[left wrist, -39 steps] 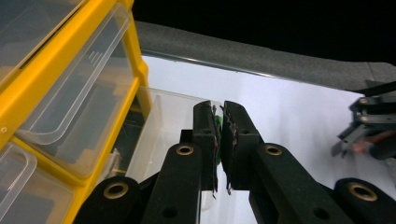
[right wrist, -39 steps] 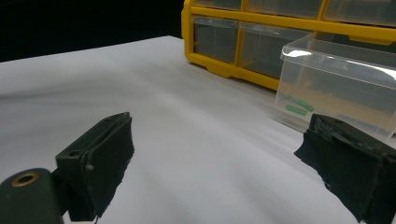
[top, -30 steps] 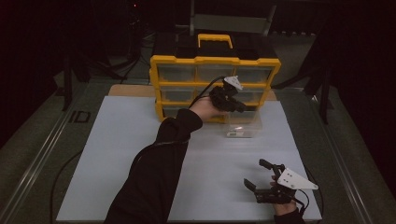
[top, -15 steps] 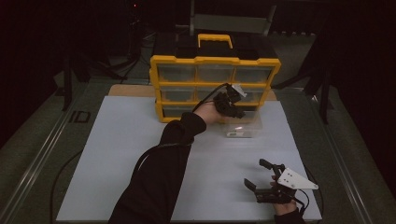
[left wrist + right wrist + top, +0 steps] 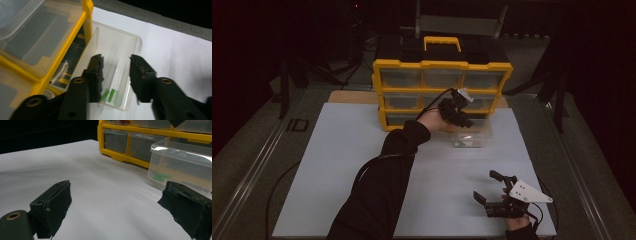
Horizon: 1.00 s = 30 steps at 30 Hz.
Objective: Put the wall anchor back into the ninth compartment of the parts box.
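Since the earlier frames the left tongs [image 5: 460, 116] have shifted slightly right and nearer, and their jaws have just been opening; they now stand narrowly apart with nothing pinched, one jaw on each side of the drawer's side wall without pressing it.

At far centre a yellow organiser [image 5: 442, 90] with clear drawers and a yellow handle stands on the counter [image 5: 337, 165]. The person's left arm, in a dark sleeve [image 5: 382, 185], reaches from the near edge up to it. Just in front of the organiser's right end sits a clear drawer [image 5: 472, 136], pulled fully out and resting on the white sheet, with a few small green pieces [image 5: 110, 95] at its near end. At near right, the right tongs [image 5: 496, 191] rest low over the sheet, jaws wide and empty, well apart from the drawer.

The step appears to be letting go of the drawer after setting it down. The next move likely calls for lifting the left tongs clear without nudging the light drawer, or reaching for the green pieces.

The counter is covered by a pale sheet with a wooden edge at the far side. The room around is dark, with metal frames dimly visible.
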{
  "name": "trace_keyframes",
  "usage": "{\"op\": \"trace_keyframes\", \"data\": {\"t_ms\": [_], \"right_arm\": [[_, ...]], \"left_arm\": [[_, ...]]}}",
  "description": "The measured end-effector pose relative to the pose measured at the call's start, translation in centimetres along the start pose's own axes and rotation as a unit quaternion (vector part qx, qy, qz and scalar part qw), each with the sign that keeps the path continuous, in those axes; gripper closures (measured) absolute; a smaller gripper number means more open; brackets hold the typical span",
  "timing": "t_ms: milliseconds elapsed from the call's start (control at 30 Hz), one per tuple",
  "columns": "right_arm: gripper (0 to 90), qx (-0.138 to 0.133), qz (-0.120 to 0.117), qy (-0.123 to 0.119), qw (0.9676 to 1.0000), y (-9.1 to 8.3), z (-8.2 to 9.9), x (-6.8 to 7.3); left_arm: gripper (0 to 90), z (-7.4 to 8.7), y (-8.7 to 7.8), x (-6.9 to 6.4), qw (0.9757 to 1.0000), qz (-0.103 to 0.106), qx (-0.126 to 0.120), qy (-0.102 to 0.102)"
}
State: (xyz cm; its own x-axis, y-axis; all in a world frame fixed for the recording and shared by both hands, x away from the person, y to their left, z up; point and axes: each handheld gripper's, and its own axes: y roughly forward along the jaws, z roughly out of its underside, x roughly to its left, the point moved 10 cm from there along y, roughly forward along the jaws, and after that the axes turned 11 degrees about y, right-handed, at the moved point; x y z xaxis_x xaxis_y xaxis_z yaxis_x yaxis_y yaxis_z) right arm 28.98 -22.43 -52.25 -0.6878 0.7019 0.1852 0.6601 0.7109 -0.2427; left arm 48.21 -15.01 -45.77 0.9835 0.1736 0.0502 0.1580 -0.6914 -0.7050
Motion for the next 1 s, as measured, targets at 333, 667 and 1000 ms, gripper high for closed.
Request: {"op": "trace_keyframes", "data": {"t_ms": [333,667,1000], "right_arm": [[8.2,0.003,0.002,-0.002,1.0000,0.1,0.1,0.0],[8.2,0.005,0.004,-0.003,1.0000,0.2,0.1,0.0],[8.2,0.006,0.005,-0.004,1.0000,0.2,0.2,-0.1]], "left_arm": [[26.0,1.0,-2.6,-0.8,0.9999,-0.007,-0.011,-0.009],[0.2,2.8,-5.2,-2.5,0.9988,0.020,-0.043,-0.009],[0.2,5.8,-7.7,-4.2,0.9975,0.027,-0.065,-0.008]]}}
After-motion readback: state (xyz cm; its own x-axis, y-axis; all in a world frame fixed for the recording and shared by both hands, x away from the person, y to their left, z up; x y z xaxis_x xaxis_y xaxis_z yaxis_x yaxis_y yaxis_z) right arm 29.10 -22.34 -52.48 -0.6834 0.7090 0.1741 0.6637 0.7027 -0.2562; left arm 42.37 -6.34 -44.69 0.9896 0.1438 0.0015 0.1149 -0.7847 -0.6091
